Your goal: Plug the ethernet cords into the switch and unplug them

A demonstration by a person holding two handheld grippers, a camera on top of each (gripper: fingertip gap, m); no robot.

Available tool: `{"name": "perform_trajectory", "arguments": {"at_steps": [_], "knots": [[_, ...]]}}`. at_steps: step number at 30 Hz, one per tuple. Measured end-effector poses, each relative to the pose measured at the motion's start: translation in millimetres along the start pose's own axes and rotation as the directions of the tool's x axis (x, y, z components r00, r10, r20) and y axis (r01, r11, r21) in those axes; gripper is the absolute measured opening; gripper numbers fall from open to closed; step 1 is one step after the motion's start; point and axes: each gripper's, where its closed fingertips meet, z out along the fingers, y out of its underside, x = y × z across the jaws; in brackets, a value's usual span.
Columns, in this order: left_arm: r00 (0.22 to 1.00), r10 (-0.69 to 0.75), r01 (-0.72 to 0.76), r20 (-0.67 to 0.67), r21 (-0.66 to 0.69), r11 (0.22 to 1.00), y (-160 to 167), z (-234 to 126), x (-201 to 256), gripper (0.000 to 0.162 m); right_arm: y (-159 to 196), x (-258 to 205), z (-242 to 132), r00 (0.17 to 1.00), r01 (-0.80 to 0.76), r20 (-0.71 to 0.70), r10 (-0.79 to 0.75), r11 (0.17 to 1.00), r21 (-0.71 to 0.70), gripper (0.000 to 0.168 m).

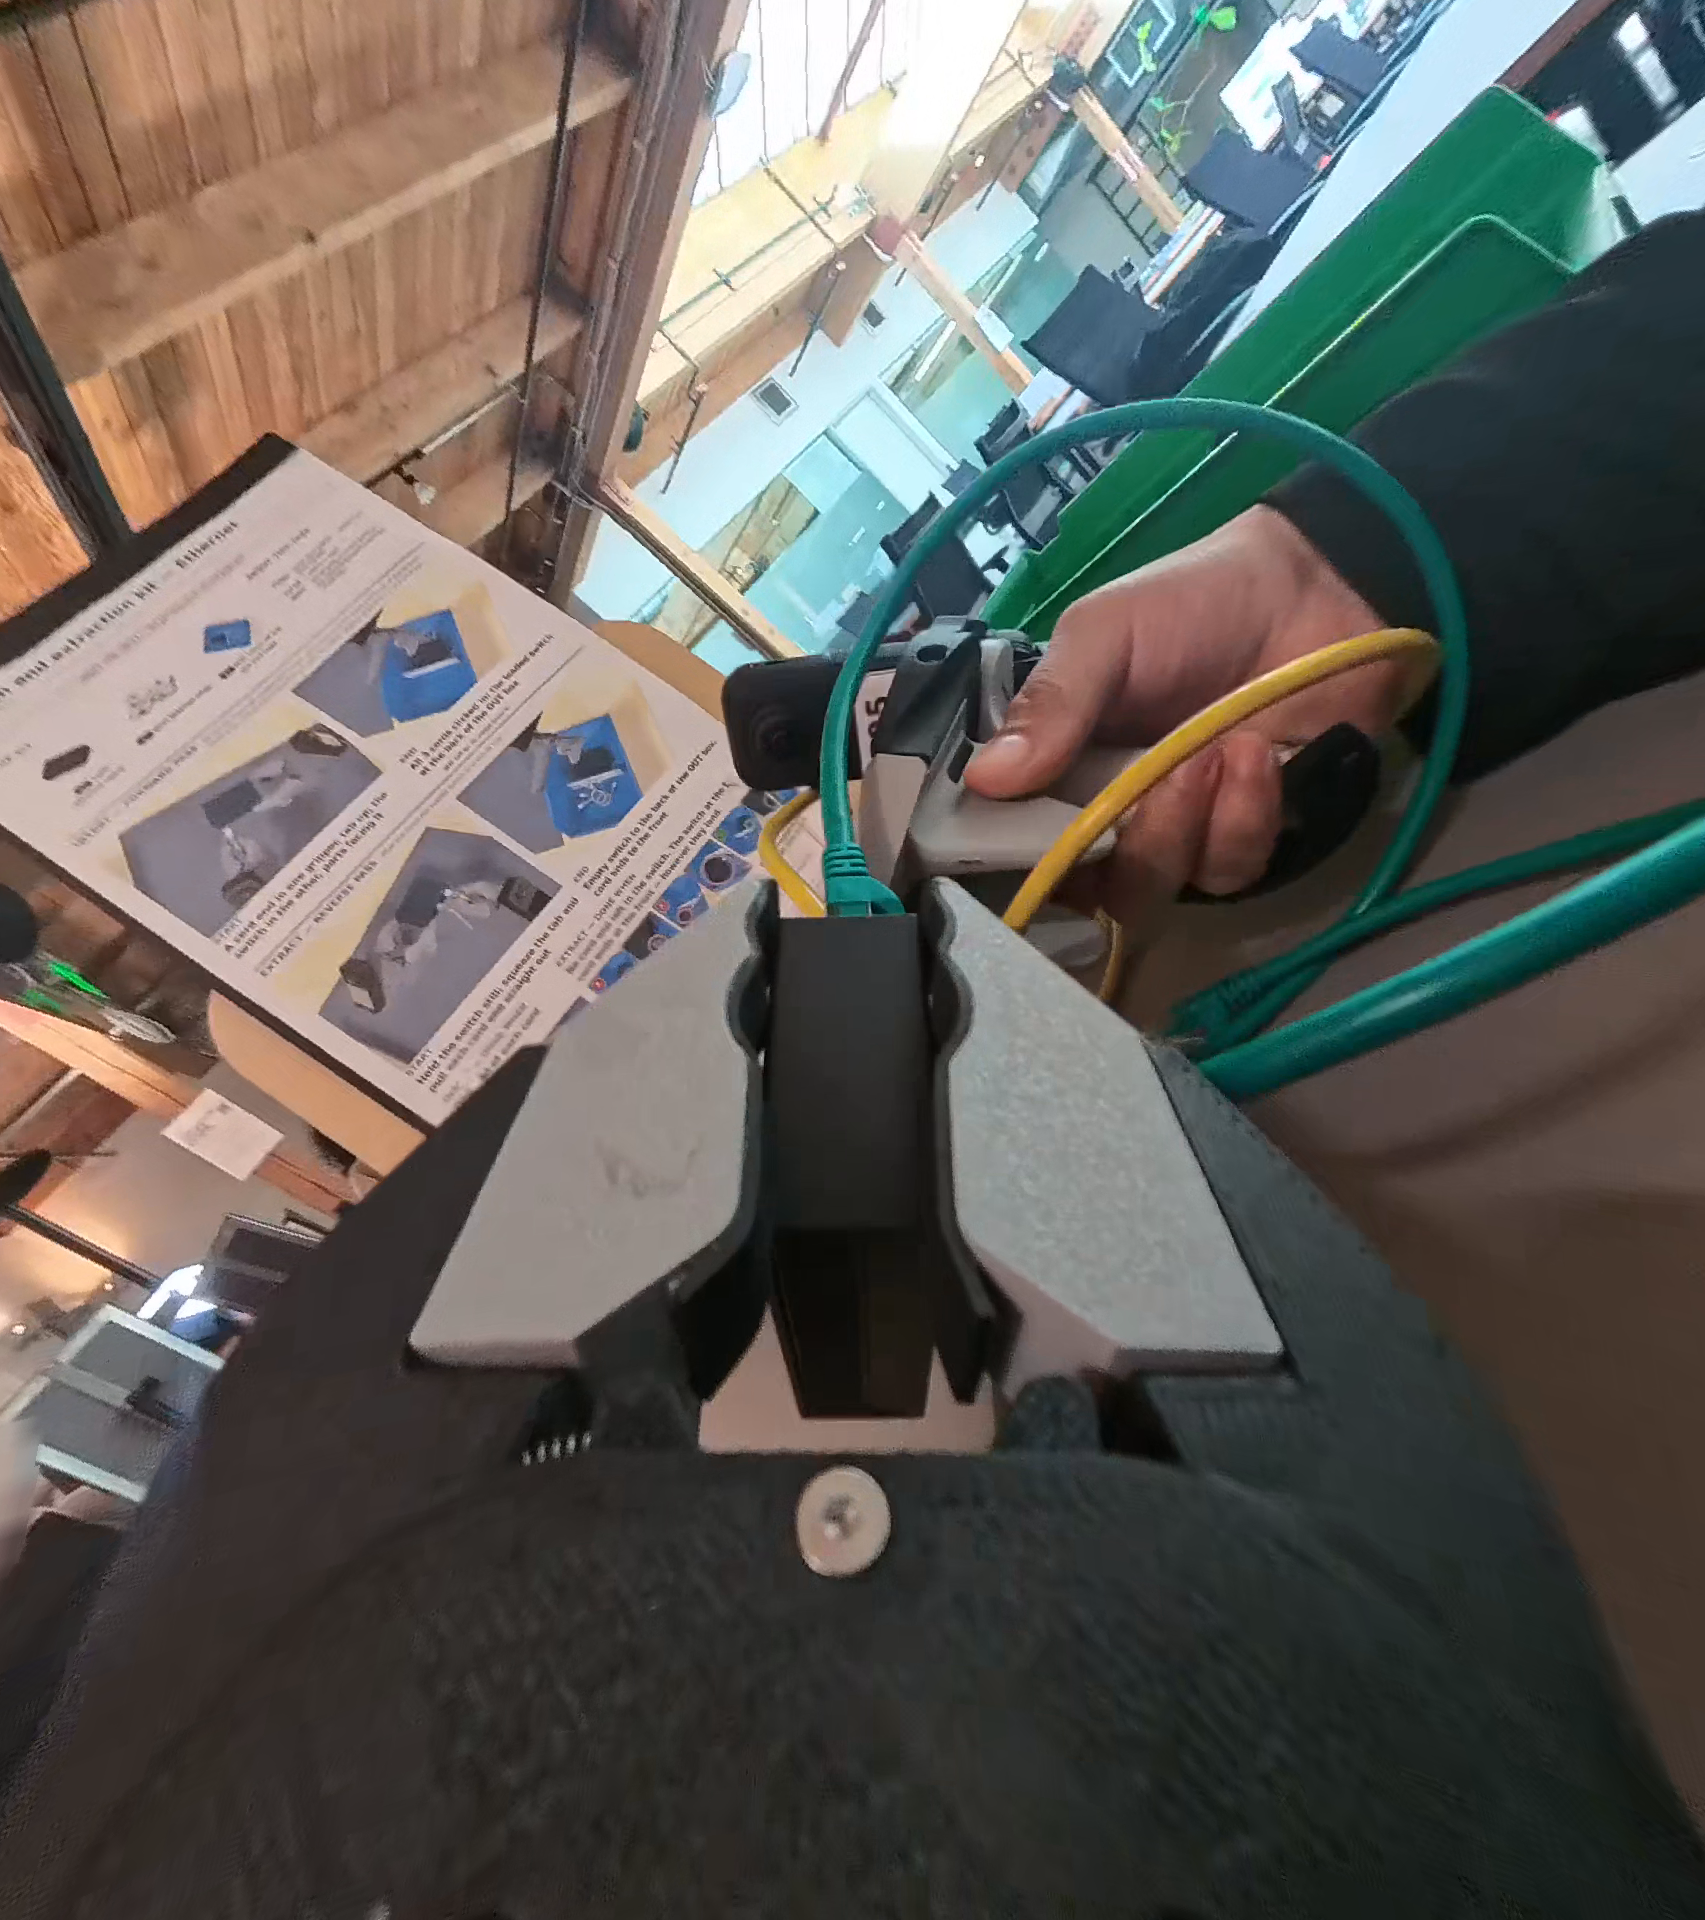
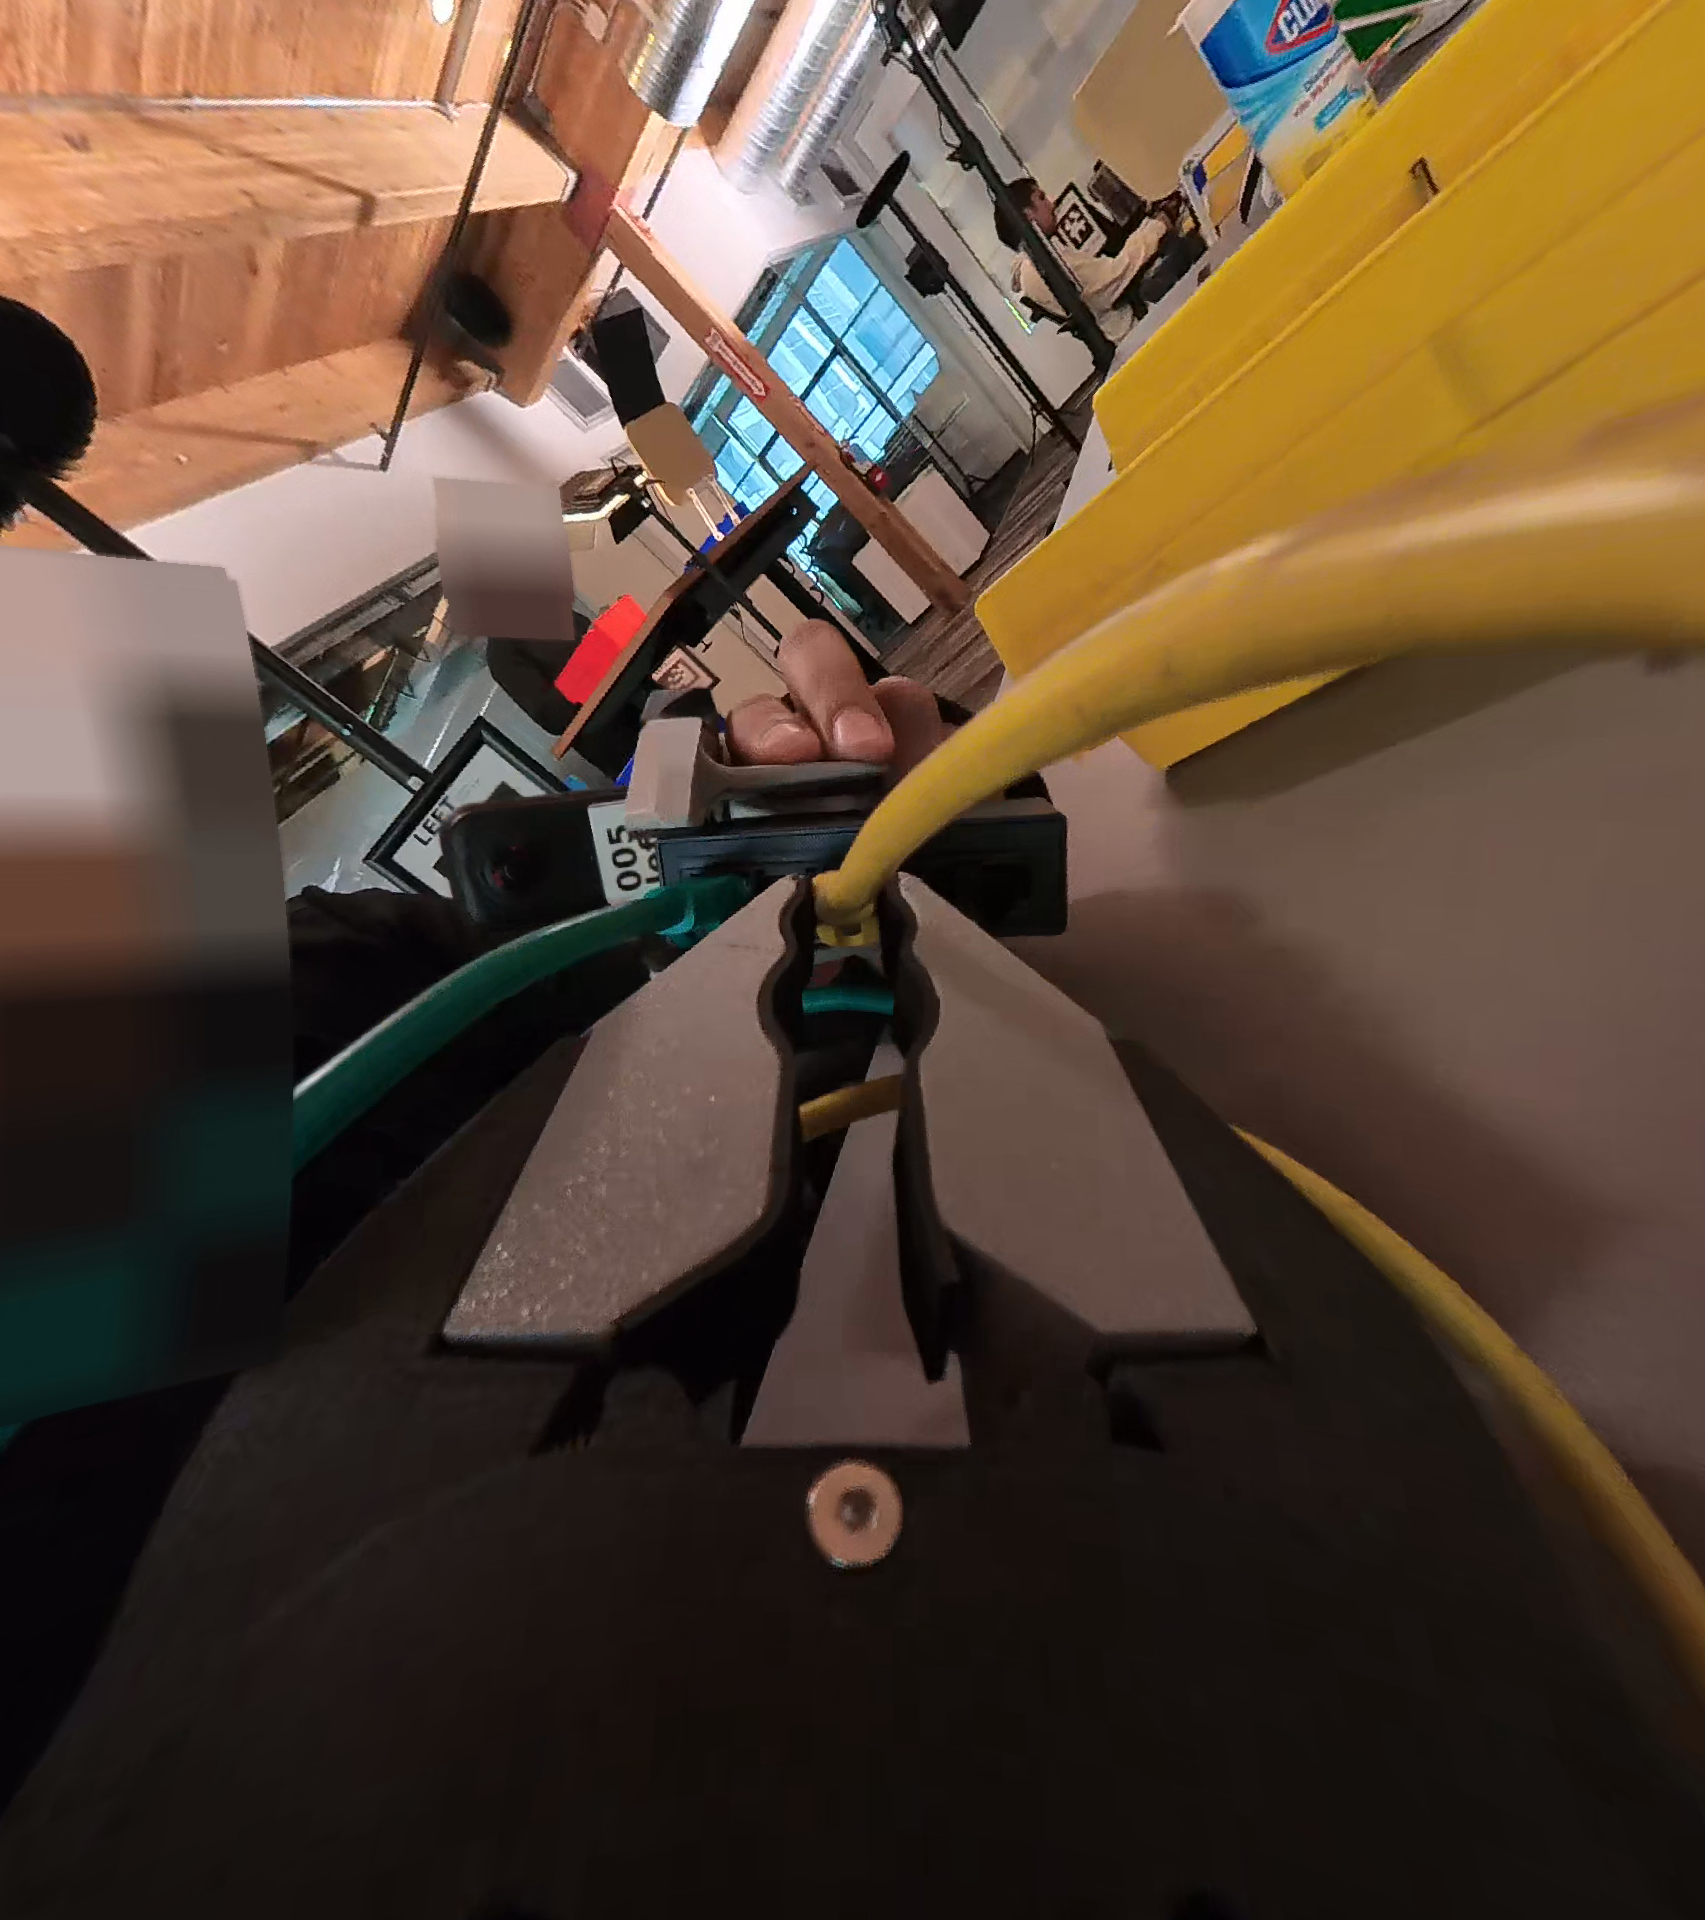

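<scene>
The switch (image 1: pixel 843 1049), a narrow black box with a matte casing, is clamped edge-on between the grey fingers of the left gripper (image 1: pixel 846 935), whose jaws are closed onto its two sides. In the right wrist view the same switch (image 2: pixel 983 868) is seen face-on at 12 o'clock, its row of dark ports turned toward the camera.

A green ethernet cord (image 1: pixel 1087 447) is plugged into the far end of the switch, its ribbed green boot seated at the casing; from there it arcs up toward 1 o'clock and falls back to the tan table (image 1: pixel 1502 1247). A yellow ethernet cord (image 2: pixel 1087 675) is gripped near its plug by the right gripper (image 2: pixel 846 920), jaws nearly shut around it; the plug sits just at the switch face, though whether it is fully seated cannot be told, the fingertips hiding it.

More green cord (image 1: pixel 1450 935) lies on the table at 3 o'clock. A hand (image 1: pixel 1191 707) holds the right gripper's handle beyond the switch. A printed instruction sheet (image 1: pixel 308 779) stands at 10 o'clock, a green bin (image 1: pixel 1399 260) at 1 o'clock, and a yellow bin (image 2: pixel 1450 364) at 2 o'clock in the right wrist view.
</scene>
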Motion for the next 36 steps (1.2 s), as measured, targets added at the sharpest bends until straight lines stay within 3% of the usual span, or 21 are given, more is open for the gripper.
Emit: {"name": "perform_trajectory", "arguments": {"at_steps": [8,15,21,26,31,36], "knots": [[0.997,0.04,-0.044,0.073,0.042,0.998,-7,-1,-4,0.027,1,2,-1,0.997,-0.065,0.04,0.064,0.998,0.009,0.009],[0.996,-0.004,0.008,0.093,-0.051,0.999,11,-17,-11,0.031,-11,-8,-10,0.991,-0.089,0.11,0.081,0.993,0.076,0.009],[0.999,-0.021,0.027,0.05,-0.124,0.992,27,-24,-2,0.027,-7,-1,-8,0.999,-0.033,0.007,0.033,0.999,0.038,0.009],[0.999,-0.037,0.034,-0.008,-0.208,0.978,48,-24,4,0.026,-1,8,-8,0.982,0.09,-0.165,-0.096,0.995,-0.044,0.009],[0.999,0.037,-0.03,0.031,-0.203,0.979,43,-25,0,0.026,-3,2,-6,0.964,0.162,-0.201,-0.172,0.985,-0.065,0.009],[0.992,0.066,-0.057,0.107,-0.086,0.995,14,-28,-7,0.025,-8,-20,0,0.969,0.206,-0.135,-0.209,0.978,-0.037,0.009]]}}
